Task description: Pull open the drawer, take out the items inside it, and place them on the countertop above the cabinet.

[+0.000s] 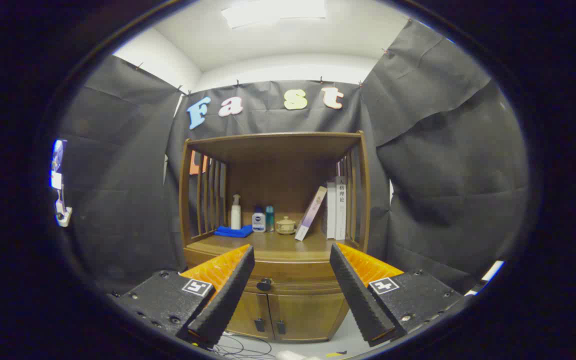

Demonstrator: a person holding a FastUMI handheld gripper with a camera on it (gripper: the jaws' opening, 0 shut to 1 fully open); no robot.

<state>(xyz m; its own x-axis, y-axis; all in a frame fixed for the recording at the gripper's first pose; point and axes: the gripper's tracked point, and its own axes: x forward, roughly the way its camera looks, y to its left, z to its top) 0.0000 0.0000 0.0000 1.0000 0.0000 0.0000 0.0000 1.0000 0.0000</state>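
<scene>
A: Where is the gripper?
B: Spread wide, holding nothing, clear air between it and the wooden cabinet.
A: The drawer?
B: Closed, knob between the fingers, under the counter edge.

A ceiling light panel far overhead is blown out to white and lights the booth evenly but softly. The wooden cabinet sits in sharp focus, its upper shelf shadowed toward the back while the countertop catches a mild sheen. Fisheye distortion bows the cabinet's posts and curves the dark cloth walls. The near fingers look slightly soft.
</scene>
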